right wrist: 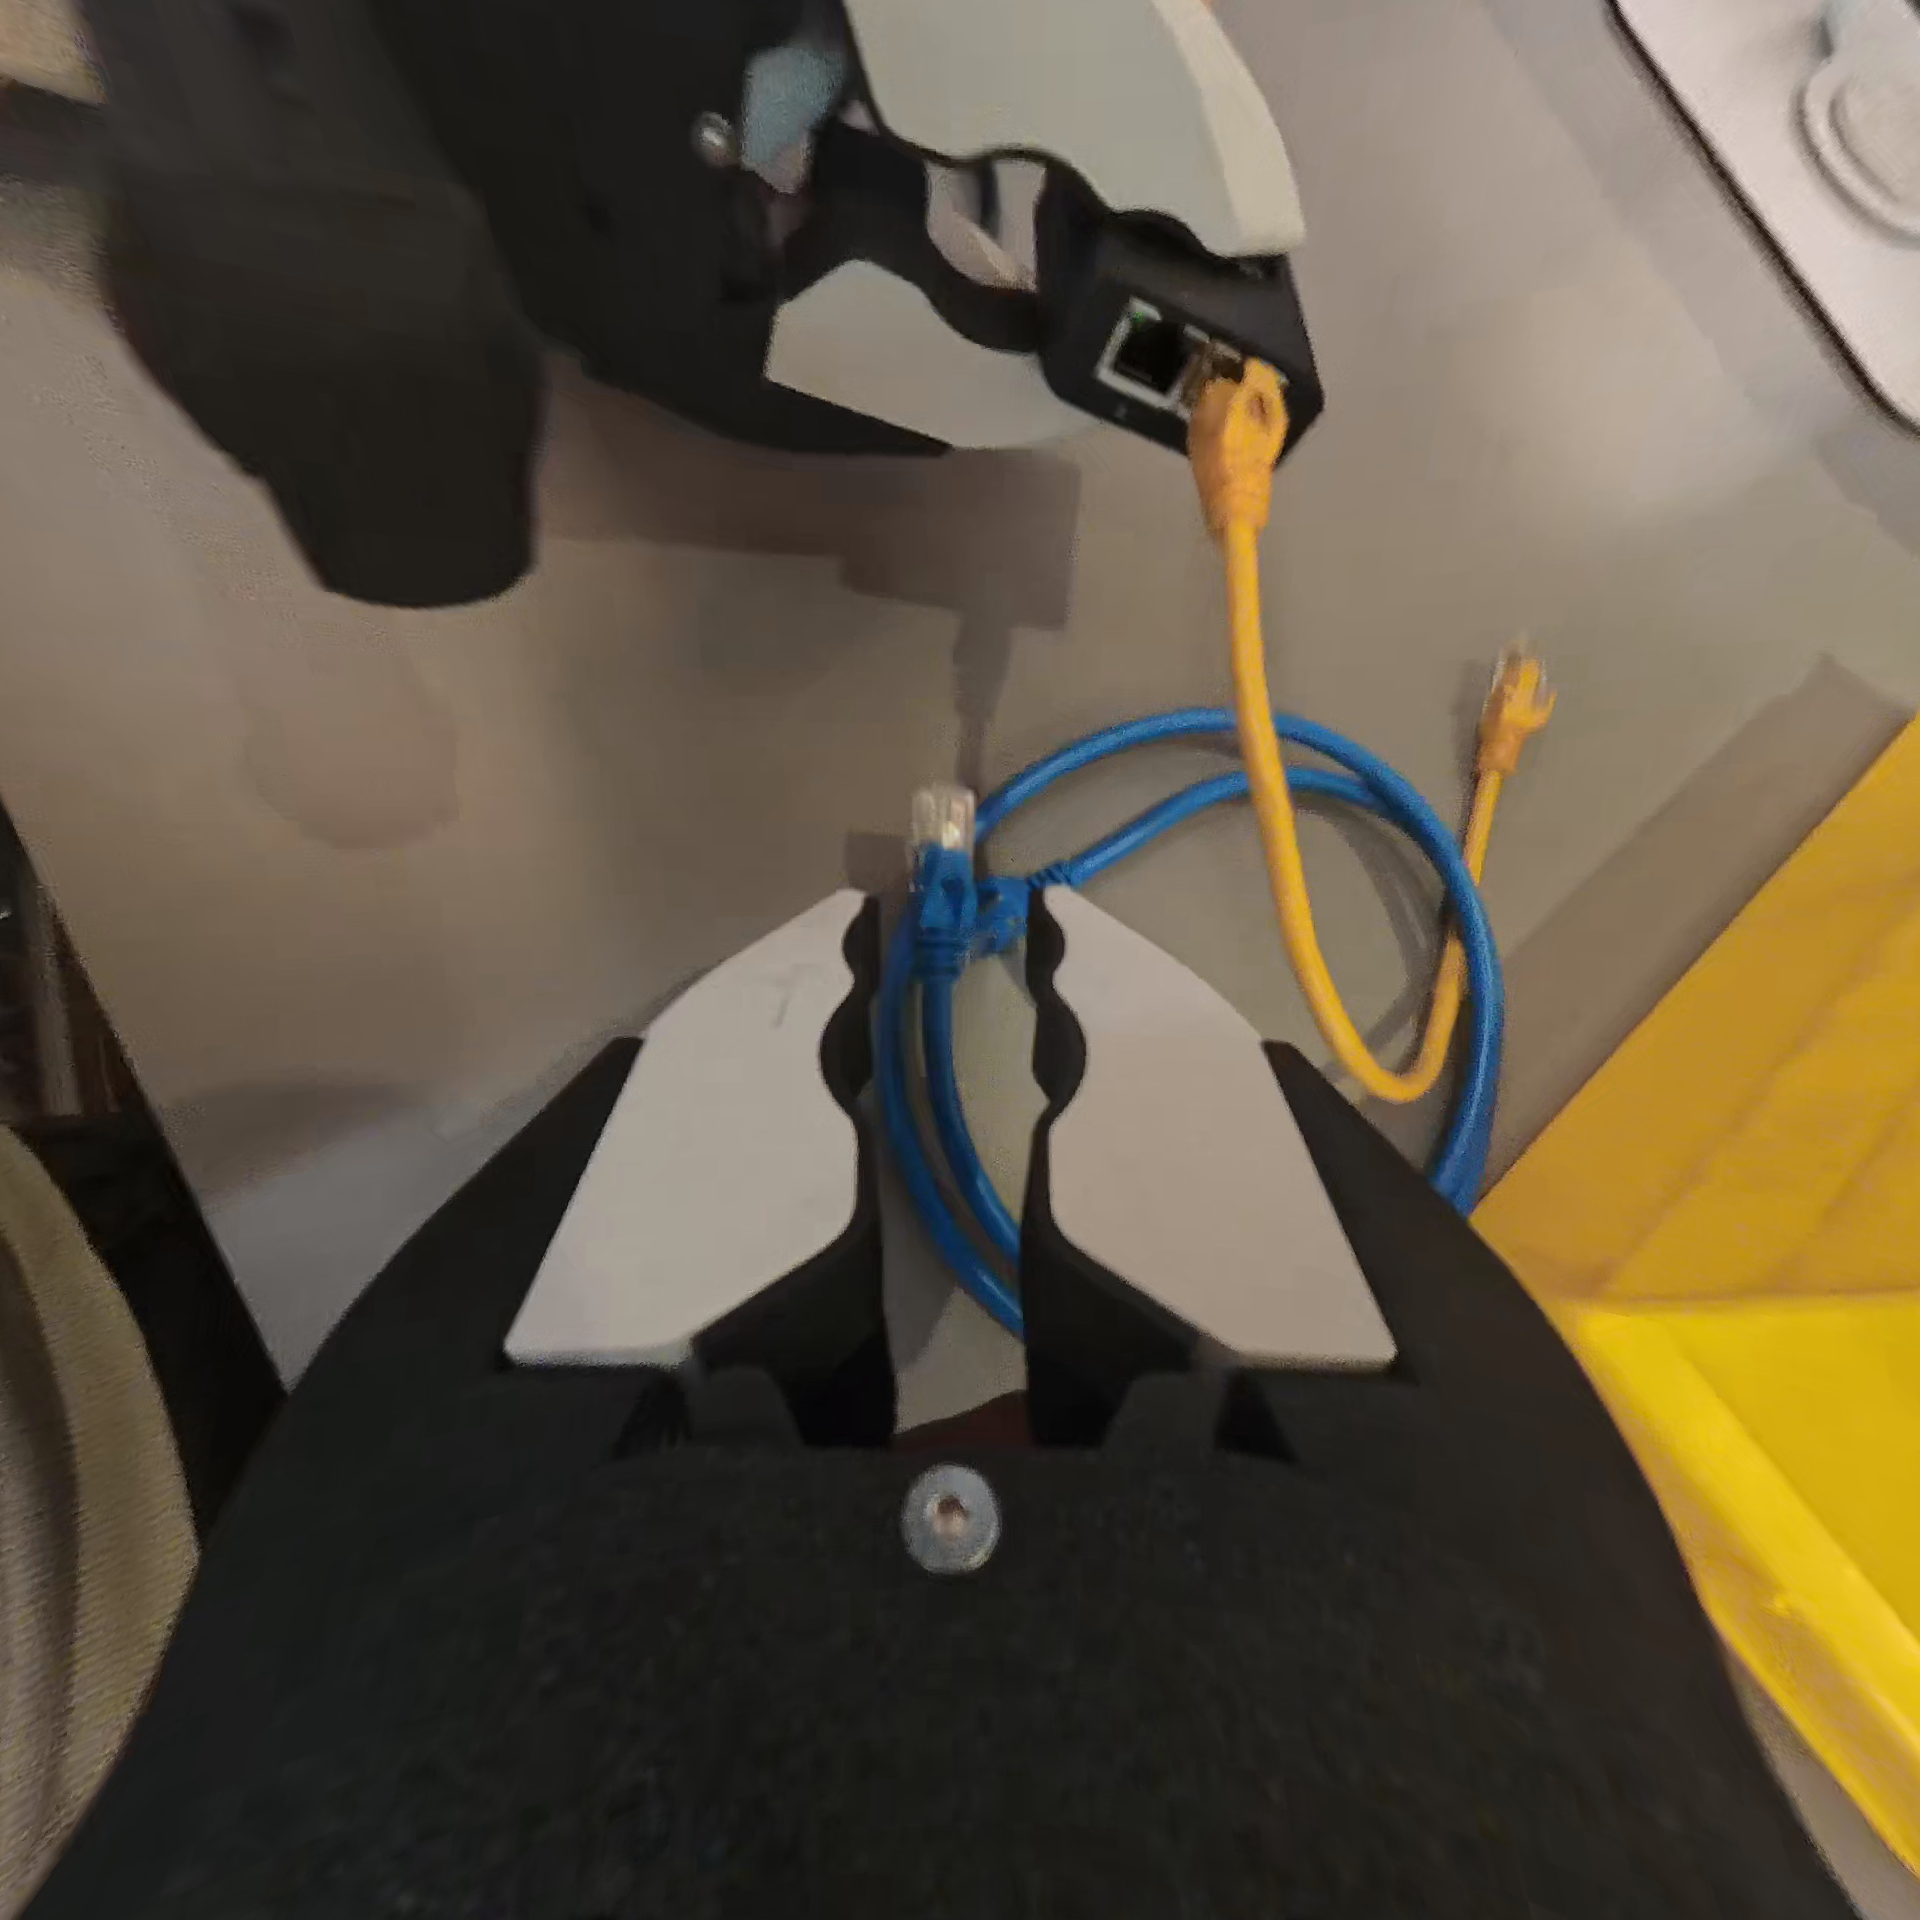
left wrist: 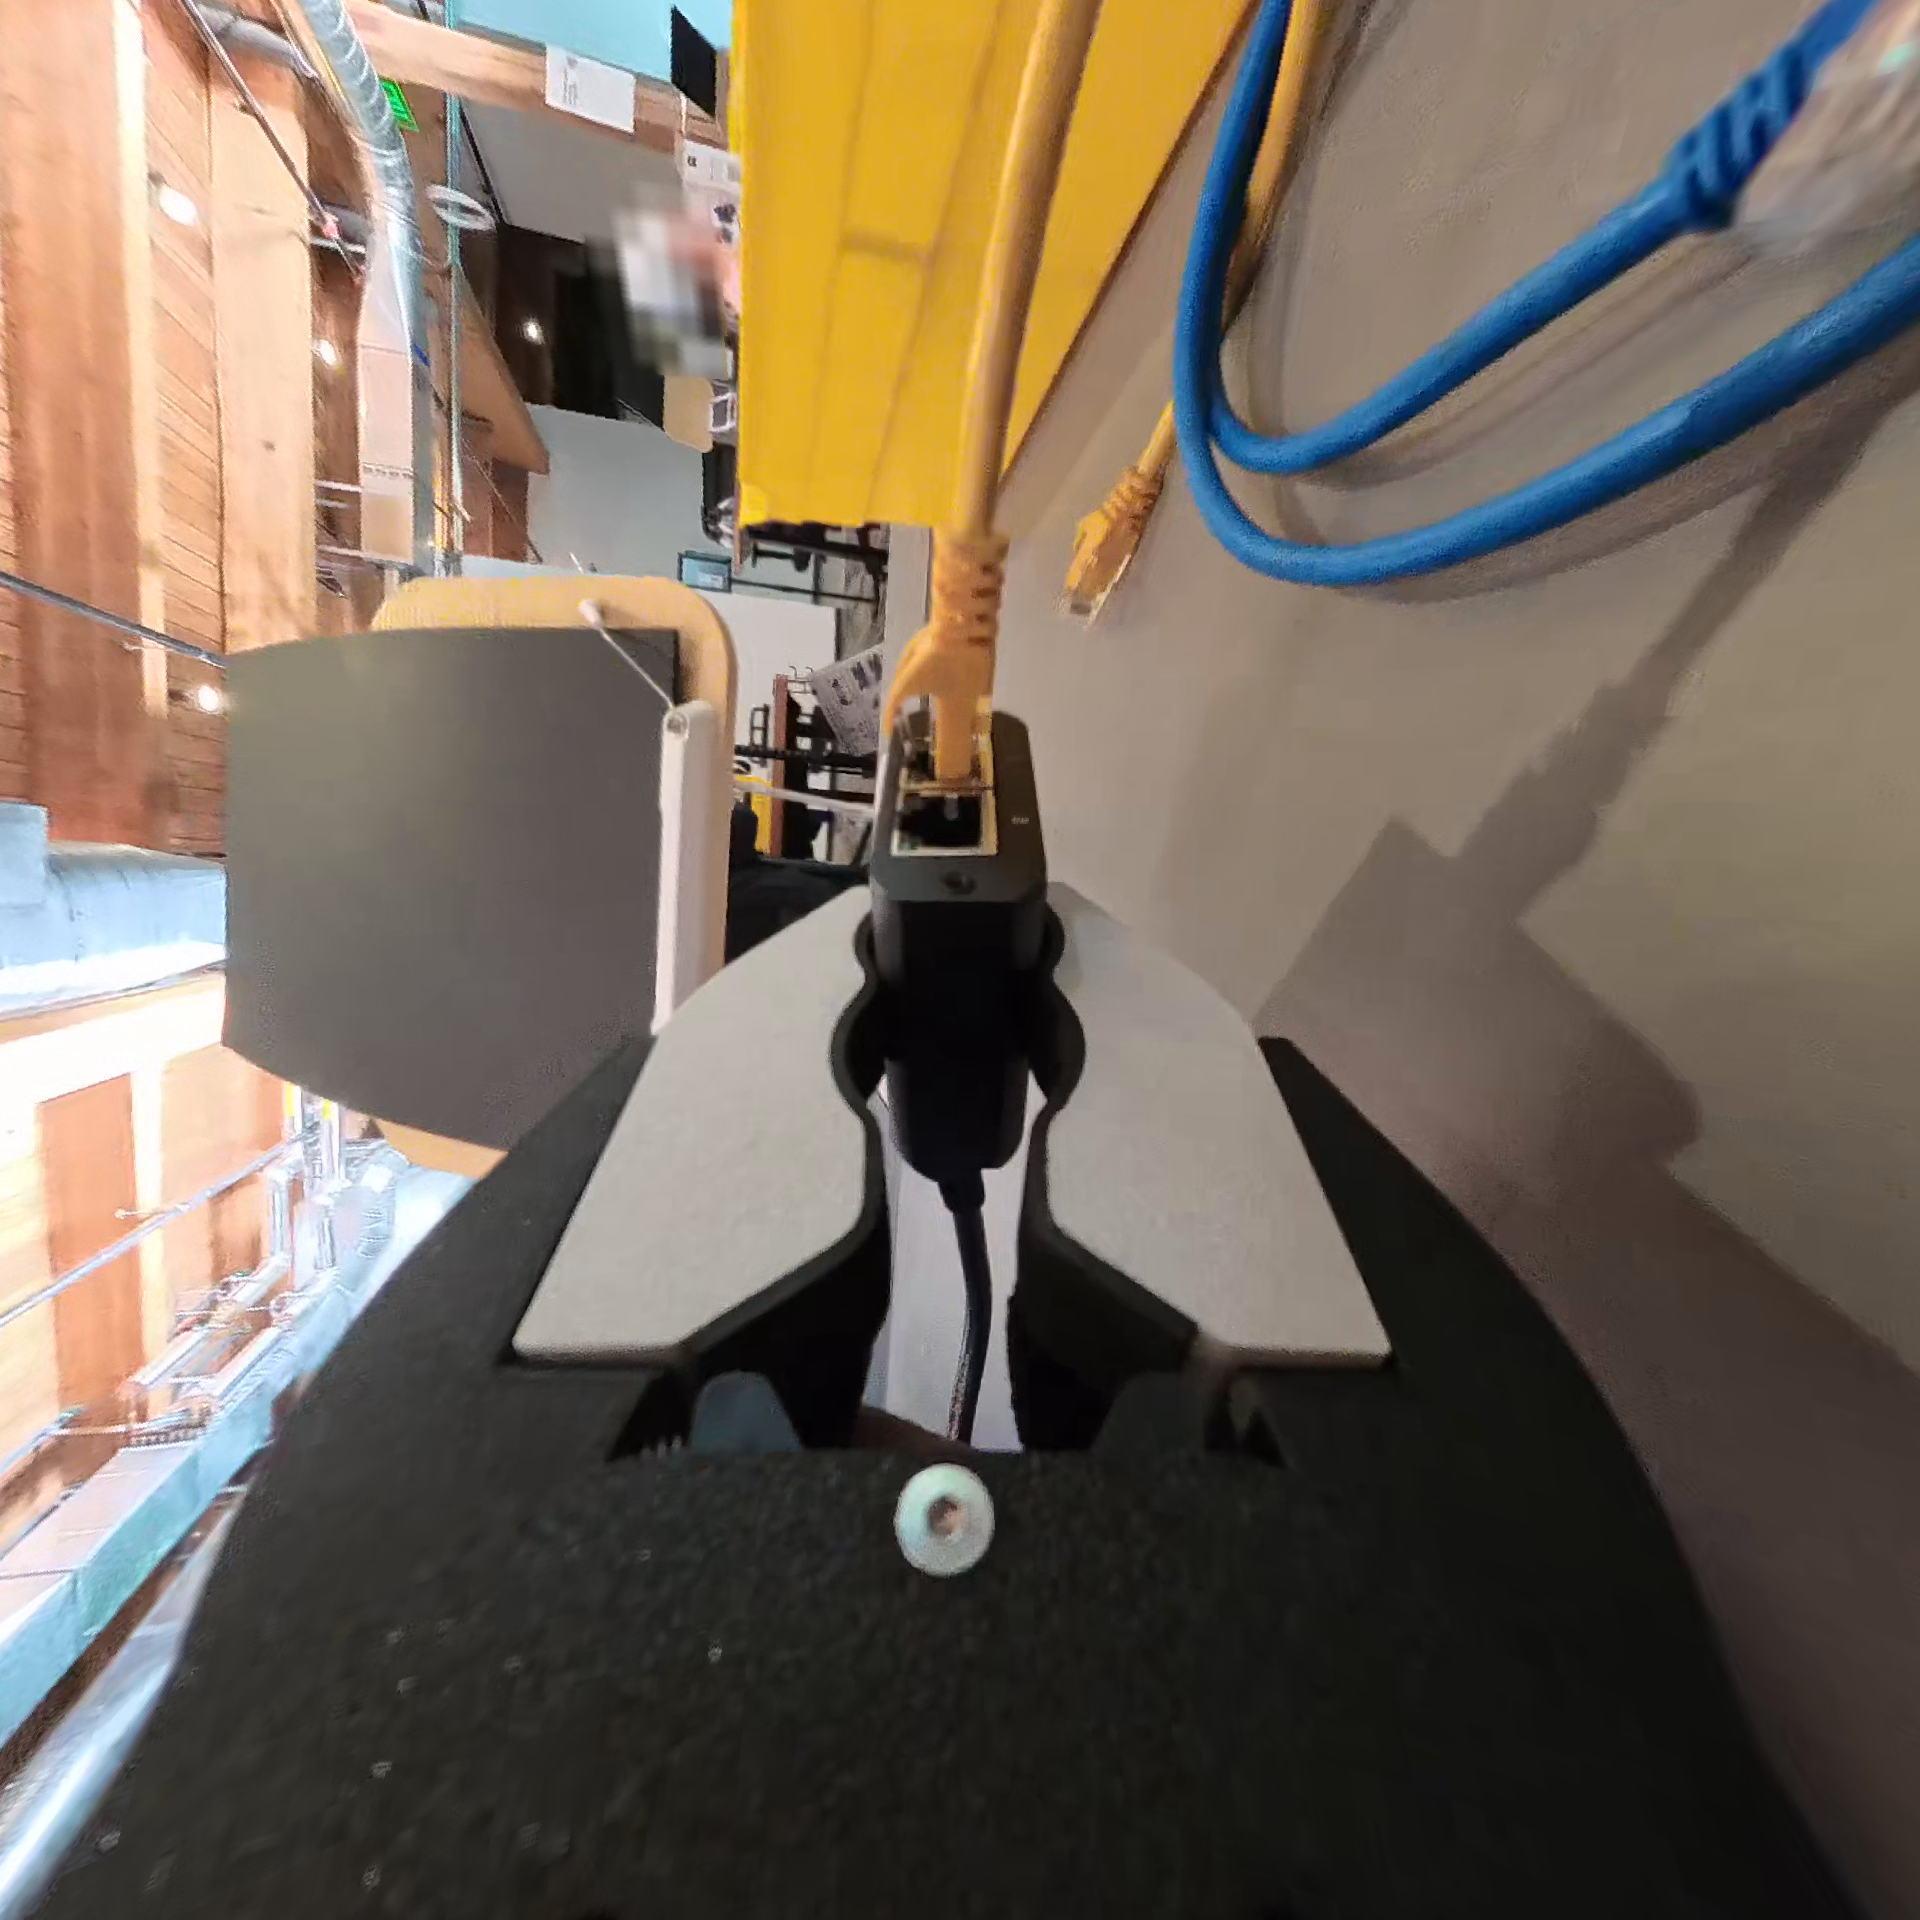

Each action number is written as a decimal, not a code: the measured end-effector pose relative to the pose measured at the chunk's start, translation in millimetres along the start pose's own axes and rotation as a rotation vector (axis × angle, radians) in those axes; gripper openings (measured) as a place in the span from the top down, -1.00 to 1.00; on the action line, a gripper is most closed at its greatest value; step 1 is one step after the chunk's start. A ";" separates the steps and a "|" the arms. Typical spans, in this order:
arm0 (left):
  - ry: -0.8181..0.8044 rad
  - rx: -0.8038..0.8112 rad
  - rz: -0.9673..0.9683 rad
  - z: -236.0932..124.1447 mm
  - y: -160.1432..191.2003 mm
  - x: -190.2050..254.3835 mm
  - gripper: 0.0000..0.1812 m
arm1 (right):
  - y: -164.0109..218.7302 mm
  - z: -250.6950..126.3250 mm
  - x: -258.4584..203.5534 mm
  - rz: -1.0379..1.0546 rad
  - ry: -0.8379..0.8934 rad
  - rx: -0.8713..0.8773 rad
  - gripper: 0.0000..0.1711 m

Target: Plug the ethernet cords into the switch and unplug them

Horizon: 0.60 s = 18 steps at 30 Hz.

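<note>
1. Clamping the black switch [left wrist: 954, 997] between its narrowed jaws, the left gripper [left wrist: 958, 940] is holding it clear of the grey tabletop [left wrist: 1558, 727].
2. Sitting plugged in the switch's far port, the yellow cord [left wrist: 977, 582] is leaving the nearer port empty; its loose plug [left wrist: 1103, 551] is lying at 1 o'clock from the switch.
3. Straddling the blue cord [right wrist: 1382, 810] with jaws partly apart, the right gripper [right wrist: 951, 914] is framing the blue plug [right wrist: 940, 862]; whether its fingers are touching it, I cannot tell.
4. Coiling on the tabletop, the blue cord is passing under the yellow one.
5. Lying at 4 o'clock in the right wrist view, a yellow bin [right wrist: 1714, 1195] is touching the tabletop's edge.
6. Pointing sideways, the left gripper is showing wooden walls [left wrist: 156, 416] rotated.
</note>
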<state>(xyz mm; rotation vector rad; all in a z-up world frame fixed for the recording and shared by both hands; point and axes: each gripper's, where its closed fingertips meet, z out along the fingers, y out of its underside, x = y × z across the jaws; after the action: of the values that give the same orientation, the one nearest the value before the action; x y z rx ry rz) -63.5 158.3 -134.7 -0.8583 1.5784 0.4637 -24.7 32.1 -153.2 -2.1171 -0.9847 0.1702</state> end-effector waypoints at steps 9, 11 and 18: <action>0.082 0.055 -0.041 -4.6 -5.8 7.3 0.74 | -63.4 16.1 42.4 -0.691 0.257 -0.024 0.66; 0.078 0.055 -0.038 -5.2 -6.2 6.4 0.74 | -65.0 30.2 43.1 -0.758 0.234 -0.036 0.66; 0.076 0.058 -0.042 -6.2 -6.8 5.0 0.74 | -66.6 42.9 46.5 -0.810 0.236 -0.044 0.77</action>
<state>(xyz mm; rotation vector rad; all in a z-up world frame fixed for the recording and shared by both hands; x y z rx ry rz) -62.7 148.2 -137.2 -0.8718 1.6329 0.3576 -49.9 116.6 -127.2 -1.5715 -1.6059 -0.4936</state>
